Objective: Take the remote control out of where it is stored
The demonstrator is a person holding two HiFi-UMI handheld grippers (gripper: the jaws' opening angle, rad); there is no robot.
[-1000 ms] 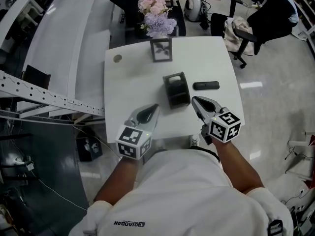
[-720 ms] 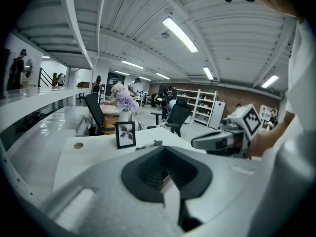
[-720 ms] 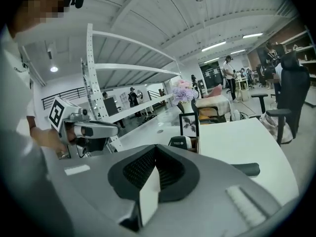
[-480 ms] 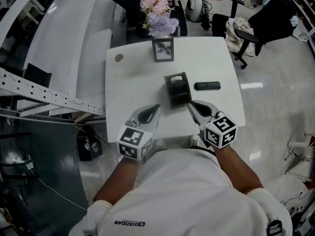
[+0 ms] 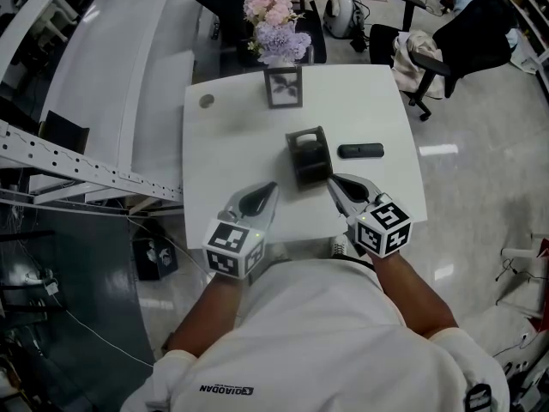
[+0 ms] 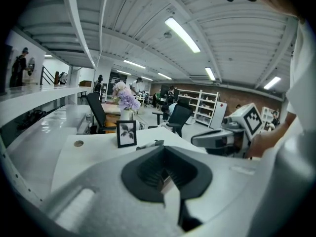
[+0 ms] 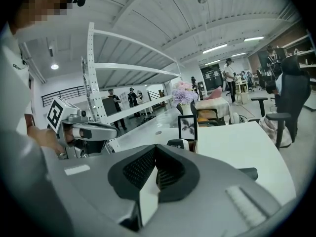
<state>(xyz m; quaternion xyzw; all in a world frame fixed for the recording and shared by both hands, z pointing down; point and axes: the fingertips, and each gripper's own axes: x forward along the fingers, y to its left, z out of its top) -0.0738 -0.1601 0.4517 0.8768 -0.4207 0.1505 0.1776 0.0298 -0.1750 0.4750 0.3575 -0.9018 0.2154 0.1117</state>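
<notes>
On the white table (image 5: 232, 136) a black remote control (image 5: 360, 150) lies flat, just right of a black open-topped holder (image 5: 309, 155). The remote's end also shows in the right gripper view (image 7: 247, 173), with the holder (image 7: 177, 144) straight ahead of the jaws. My right gripper (image 5: 333, 179) is shut and empty, its tips close to the holder's near right corner and short of the remote. My left gripper (image 5: 269, 188) is shut and empty at the holder's near left. In the left gripper view the holder (image 6: 150, 144) peeks over the jaws, with the right gripper (image 6: 217, 139) beside it.
A framed leaf picture (image 5: 282, 86) stands at the table's far edge with a vase of pink and purple flowers (image 5: 274, 24) behind it. A small round disc (image 5: 206, 101) sits at the far left corner. Office chairs (image 5: 467, 33) stand beyond the table; a white shelf rack (image 5: 69, 166) is left.
My right gripper has rolled a little and shifted slightly left, toward the holder. The left gripper, the remote and the holder have stayed where they were.
</notes>
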